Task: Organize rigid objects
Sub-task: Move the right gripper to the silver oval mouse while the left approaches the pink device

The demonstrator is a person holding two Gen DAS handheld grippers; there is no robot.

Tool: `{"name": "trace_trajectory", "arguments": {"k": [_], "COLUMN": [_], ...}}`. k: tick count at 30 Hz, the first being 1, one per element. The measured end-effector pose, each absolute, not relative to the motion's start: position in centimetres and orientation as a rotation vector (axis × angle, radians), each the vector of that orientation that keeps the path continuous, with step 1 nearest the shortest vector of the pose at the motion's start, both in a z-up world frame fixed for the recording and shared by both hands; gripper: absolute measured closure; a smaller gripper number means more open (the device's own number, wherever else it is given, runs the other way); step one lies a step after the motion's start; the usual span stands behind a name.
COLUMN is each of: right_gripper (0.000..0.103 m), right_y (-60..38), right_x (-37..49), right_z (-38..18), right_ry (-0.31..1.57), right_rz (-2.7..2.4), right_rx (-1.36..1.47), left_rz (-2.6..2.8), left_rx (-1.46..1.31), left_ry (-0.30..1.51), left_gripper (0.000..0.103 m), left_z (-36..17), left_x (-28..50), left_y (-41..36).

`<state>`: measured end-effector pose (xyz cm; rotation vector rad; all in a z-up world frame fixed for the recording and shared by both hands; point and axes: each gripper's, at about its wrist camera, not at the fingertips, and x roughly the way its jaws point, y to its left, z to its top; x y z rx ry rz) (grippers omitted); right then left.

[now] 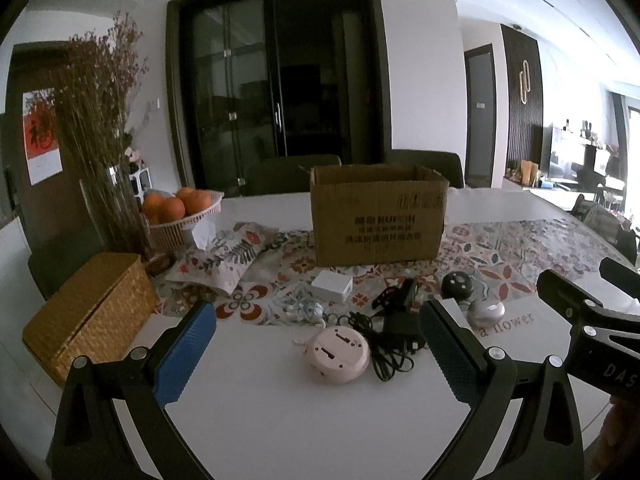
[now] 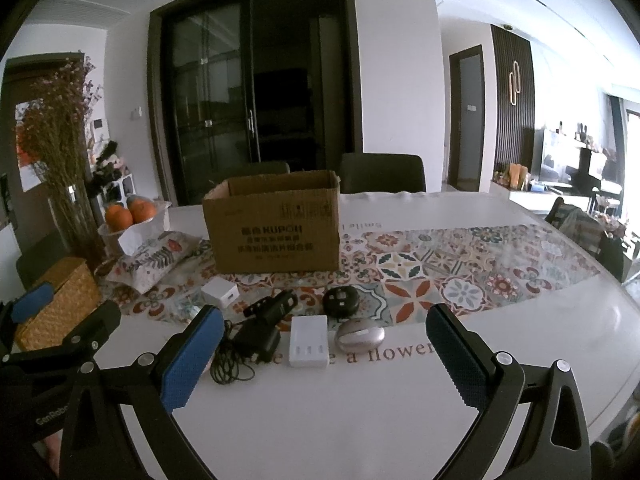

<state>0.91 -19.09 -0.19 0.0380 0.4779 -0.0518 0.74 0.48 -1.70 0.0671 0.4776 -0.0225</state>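
An open cardboard box (image 1: 379,216) (image 2: 276,226) stands on the patterned runner. In front of it lie small items: a pink round device (image 1: 337,354), a black adapter with tangled cord (image 1: 394,326) (image 2: 256,340), a white cube charger (image 1: 332,287) (image 2: 220,294), a black round device (image 1: 457,284) (image 2: 340,300), a silver oval case (image 1: 486,312) (image 2: 359,336) and a white multi-port charger (image 2: 308,340). My left gripper (image 1: 318,356) is open and empty, above the table just short of the pink device. My right gripper (image 2: 324,360) is open and empty, just short of the white charger.
A woven basket (image 1: 90,312) (image 2: 56,312) sits at the left edge. A fruit basket with oranges (image 1: 180,216), a vase of dried flowers (image 1: 108,184) and a floral pouch (image 1: 224,260) (image 2: 156,258) are at the back left. Chairs stand behind the table.
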Motion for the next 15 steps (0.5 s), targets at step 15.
{"name": "trace_trajectory", "arguments": {"k": [15], "right_gripper": [0.001], "right_y": [-19.7], "right_x": [4.4], "right_z": [-3.8], "right_ry": [0.594], "right_rz": [-0.091], "right_rx": [0.036], "left_rz": [-0.006], "left_rx": [0.078], "left_ry": [0.636], "left_gripper": [0.0], "left_z": [-6.2], "left_x": [4.9], "left_y": [0.2]}}
